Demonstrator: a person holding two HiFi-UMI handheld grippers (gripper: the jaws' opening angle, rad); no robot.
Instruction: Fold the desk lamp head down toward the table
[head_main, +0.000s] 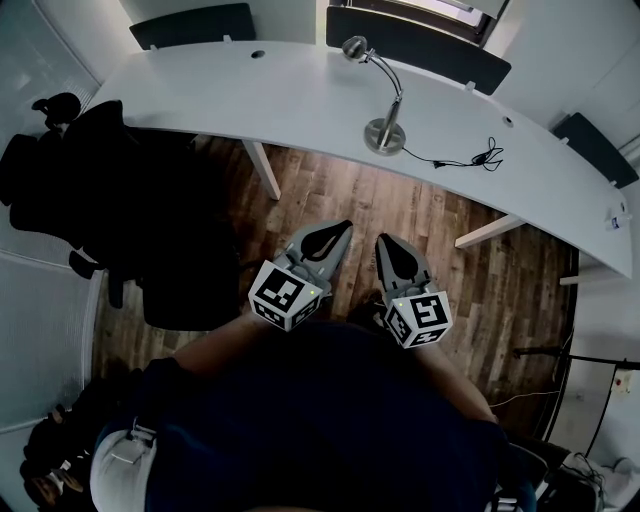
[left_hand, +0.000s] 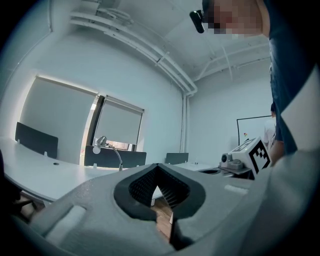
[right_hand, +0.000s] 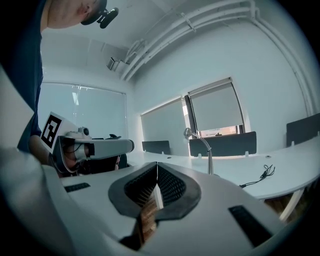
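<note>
We hold the left hand-held gripper and the right hand-held gripper side by side over the wooden floor, close in front of our body, both pointing toward the white table; the left one's jaws are pressed together at the tips with nothing between them, as the left gripper view shows; the right one's jaws are likewise closed on nothing in the right gripper view; the desk lamp stands on the table ahead of us, well apart from both grippers, on its round metal base; its bent neck rises from the base and curves over to the left in the head view; the lamp head sits raised at the top of that curve, clear of the table; a thin black cable runs from the base to the right and lies loose on the tabletop; dark divider panels stand along the table's far edge; a black chair sits to our left beside the table; from the left gripper view the lamp shows small beyond the closed jaws; from the right gripper view it rises just right of them
</note>
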